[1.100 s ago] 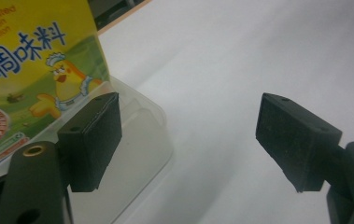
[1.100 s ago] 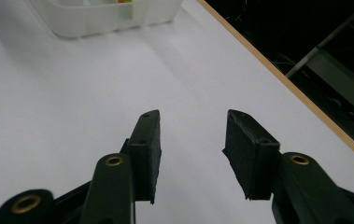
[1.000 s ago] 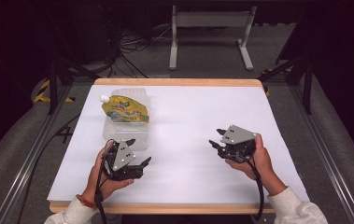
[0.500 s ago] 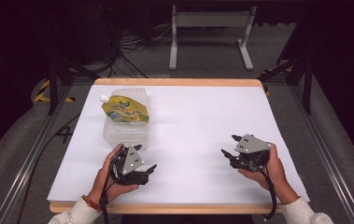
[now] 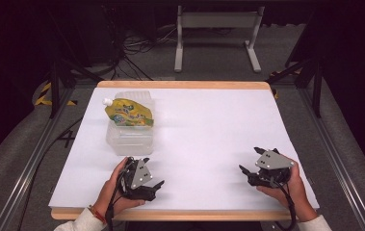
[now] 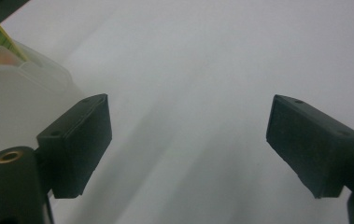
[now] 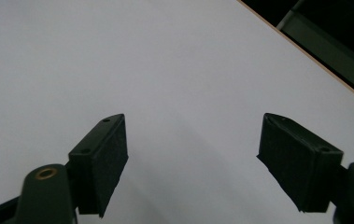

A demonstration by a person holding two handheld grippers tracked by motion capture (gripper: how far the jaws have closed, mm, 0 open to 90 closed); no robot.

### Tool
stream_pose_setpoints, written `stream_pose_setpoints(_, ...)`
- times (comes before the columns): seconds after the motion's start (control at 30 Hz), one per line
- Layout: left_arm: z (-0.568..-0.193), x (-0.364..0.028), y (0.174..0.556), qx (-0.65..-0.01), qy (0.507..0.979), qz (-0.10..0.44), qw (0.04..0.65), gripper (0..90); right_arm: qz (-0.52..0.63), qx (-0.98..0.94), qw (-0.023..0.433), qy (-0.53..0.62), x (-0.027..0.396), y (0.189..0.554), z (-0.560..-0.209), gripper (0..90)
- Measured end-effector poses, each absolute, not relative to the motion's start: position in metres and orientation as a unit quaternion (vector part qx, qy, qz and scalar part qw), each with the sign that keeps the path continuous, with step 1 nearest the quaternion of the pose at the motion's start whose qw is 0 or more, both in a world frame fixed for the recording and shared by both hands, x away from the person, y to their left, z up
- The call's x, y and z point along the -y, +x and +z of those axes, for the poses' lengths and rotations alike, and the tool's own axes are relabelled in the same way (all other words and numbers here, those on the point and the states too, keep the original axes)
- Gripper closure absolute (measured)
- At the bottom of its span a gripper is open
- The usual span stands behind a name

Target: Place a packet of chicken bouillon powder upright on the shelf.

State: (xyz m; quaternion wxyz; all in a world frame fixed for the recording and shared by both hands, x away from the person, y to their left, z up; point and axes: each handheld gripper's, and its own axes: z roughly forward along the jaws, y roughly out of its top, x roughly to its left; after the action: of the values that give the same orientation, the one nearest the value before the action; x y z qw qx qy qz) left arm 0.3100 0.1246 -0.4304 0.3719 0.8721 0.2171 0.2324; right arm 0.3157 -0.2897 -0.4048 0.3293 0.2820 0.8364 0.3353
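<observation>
both tools sit low near the white table's front edge: left gripper and right gripper, jaws spread wide, holding nothing. just beyond the left one, a yellow spouted pouch lies atop a clear plastic container.
</observation>
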Motion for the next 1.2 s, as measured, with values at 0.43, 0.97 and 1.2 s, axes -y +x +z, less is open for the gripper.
stream_pose_setpoints(0.43,-0.437,-0.134,0.31,-0.227,0.871,0.218,0.378,7.4,0.339,-0.822,0.315,0.332,0.337,0.299,-0.435,18.6)
stream_pose_setpoints(0.97,-0.442,-0.135,0.313,-0.236,0.869,0.195,0.389,5.2,0.348,-0.803,0.313,0.369,0.352,0.29,-0.441,16.2)
stream_pose_setpoints(1.2,-0.443,-0.135,0.316,-0.241,0.87,0.188,0.388,5.0,0.345,-0.805,0.315,0.365,0.35,0.29,-0.442,15.7)
